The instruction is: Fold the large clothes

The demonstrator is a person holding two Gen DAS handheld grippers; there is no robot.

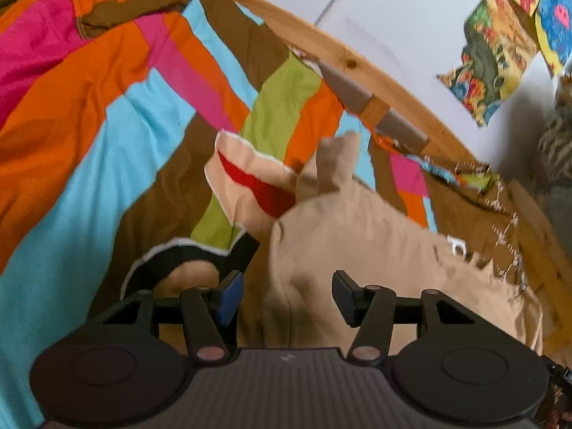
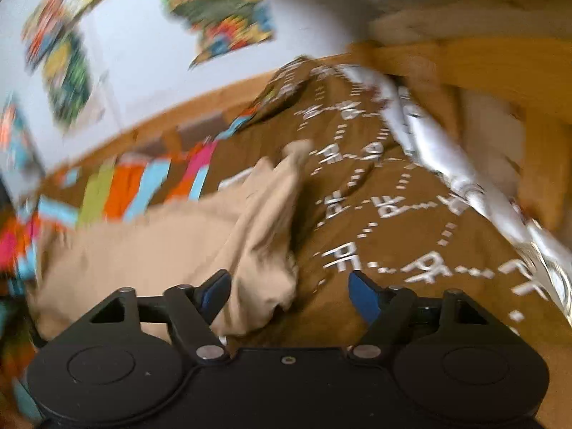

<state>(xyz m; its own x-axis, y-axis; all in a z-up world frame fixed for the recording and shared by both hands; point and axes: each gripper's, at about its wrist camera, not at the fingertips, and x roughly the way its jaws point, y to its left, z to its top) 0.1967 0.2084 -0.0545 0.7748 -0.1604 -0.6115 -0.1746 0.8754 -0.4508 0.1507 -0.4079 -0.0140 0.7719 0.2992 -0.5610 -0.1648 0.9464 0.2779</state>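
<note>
The left gripper is held wide, nothing gripped; the right gripper is likewise spread and empty; the beige garment is seen crumpled just ahead on the striped bedspread.

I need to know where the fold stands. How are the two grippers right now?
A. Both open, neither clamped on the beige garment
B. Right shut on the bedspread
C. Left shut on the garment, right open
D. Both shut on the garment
A: the left gripper and the right gripper both show wide gaps between their fingers, with the beige garment lying loose on the bedspread.
</note>
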